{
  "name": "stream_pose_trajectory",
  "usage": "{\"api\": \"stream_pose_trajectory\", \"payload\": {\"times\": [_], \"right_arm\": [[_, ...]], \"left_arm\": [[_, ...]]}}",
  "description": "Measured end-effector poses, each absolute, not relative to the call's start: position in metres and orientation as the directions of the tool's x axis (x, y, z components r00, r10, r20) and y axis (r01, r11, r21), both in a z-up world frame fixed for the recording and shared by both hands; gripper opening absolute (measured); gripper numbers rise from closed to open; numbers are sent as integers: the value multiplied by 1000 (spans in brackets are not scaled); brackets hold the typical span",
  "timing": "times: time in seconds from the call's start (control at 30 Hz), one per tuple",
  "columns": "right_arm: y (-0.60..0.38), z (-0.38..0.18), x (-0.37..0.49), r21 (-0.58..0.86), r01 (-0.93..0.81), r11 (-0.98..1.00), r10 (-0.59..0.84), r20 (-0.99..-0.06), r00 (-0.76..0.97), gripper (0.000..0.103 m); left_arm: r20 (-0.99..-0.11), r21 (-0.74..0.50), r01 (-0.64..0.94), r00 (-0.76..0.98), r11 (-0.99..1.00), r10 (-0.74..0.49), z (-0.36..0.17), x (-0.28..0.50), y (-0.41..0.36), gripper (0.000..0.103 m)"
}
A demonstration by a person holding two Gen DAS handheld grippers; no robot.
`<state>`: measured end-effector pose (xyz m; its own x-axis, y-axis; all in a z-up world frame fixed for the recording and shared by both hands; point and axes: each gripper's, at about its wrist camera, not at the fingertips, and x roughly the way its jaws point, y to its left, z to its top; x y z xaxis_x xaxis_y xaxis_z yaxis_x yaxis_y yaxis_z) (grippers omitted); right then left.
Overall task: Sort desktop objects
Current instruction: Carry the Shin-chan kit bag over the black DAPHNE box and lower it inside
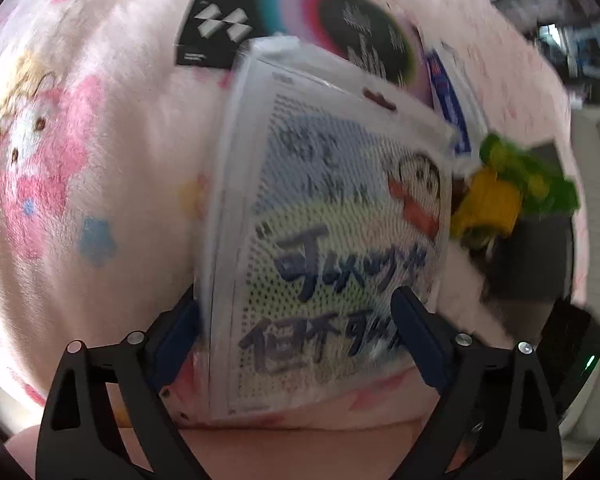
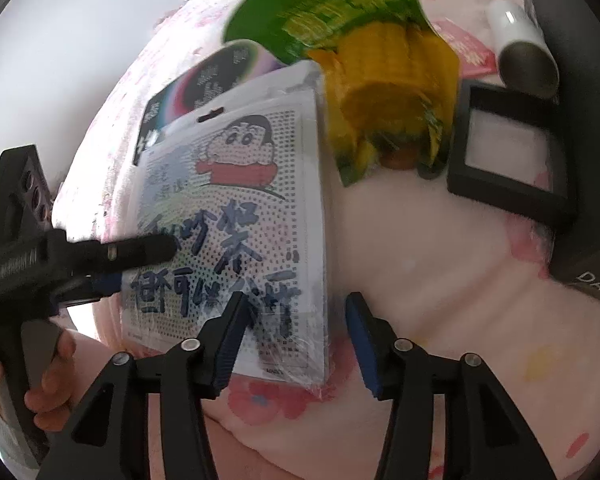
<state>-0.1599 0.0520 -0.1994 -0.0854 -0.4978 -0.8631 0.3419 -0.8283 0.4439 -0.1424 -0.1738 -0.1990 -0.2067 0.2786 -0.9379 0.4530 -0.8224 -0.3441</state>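
A flat white packet (image 1: 332,216) with a cartoon figure and dark handwriting lies on the pink blanket (image 1: 100,160). My left gripper (image 1: 296,304) stands open over its near end, one finger beside its left edge and the other above its printed face. From the right wrist, the same packet (image 2: 236,216) shows that left gripper (image 2: 140,266) at its left side. My right gripper (image 2: 296,304) is open and straddles the packet's right edge, with no pad pressing on it. A green and yellow corn packet (image 2: 380,64) lies just beyond, blurred.
A black card with a coloured ring (image 1: 300,20) sticks out from under the packet's far end, next to a blue and white packet (image 1: 448,96). A black frame box (image 2: 512,148), a white roll (image 2: 520,48) and a dark box (image 2: 588,200) are on the right. A hand (image 2: 48,380) grips the left gripper's handle.
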Motion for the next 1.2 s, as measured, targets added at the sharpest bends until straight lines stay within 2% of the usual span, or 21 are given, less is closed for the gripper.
{"api": "stream_pose_trajectory", "payload": {"times": [0.07,0.1,0.17,0.23,0.37,0.4,0.47,0.57,0.7,0.93,1.2], "right_arm": [[55,-196,-159,451,346,-823,-506,-858,-86,42],[54,-194,-159,447,355,-821,-507,-857,-93,41],[52,-189,-158,439,374,-817,-508,-855,-107,40],[53,-188,-162,452,365,-814,-521,-846,-116,40],[53,-203,-176,509,305,-805,-561,-820,-112,45],[52,-207,-177,522,297,-800,-570,-815,-103,46],[46,-205,-175,509,323,-798,-564,-820,-102,48],[37,-196,-167,459,382,-802,-531,-841,-103,47],[40,-178,-158,448,405,-797,-530,-840,-113,46],[52,-145,-138,433,420,-797,-530,-835,-145,46],[81,-121,-117,439,412,-799,-547,-814,-194,46]], "left_arm": [[-946,-315,455,-222,-833,236,-194,-139,-171,72],[-947,-306,457,-235,-835,219,-191,-137,-171,71],[-945,-298,463,-265,-835,191,-184,-131,-172,62],[-935,-322,461,-292,-827,201,-178,-125,-175,60],[-943,-312,460,-255,-831,213,-185,-127,-174,61],[-947,-307,462,-237,-832,217,-189,-130,-175,63],[-949,-305,444,-220,-843,228,-191,-135,-172,76],[-959,-263,404,-207,-876,192,-189,-141,-160,77],[-940,-310,373,-256,-874,224,-177,-138,-155,77],[-883,-421,318,-358,-850,304,-152,-101,-149,71],[-832,-466,228,-441,-855,336,-137,-76,-120,65]]}}
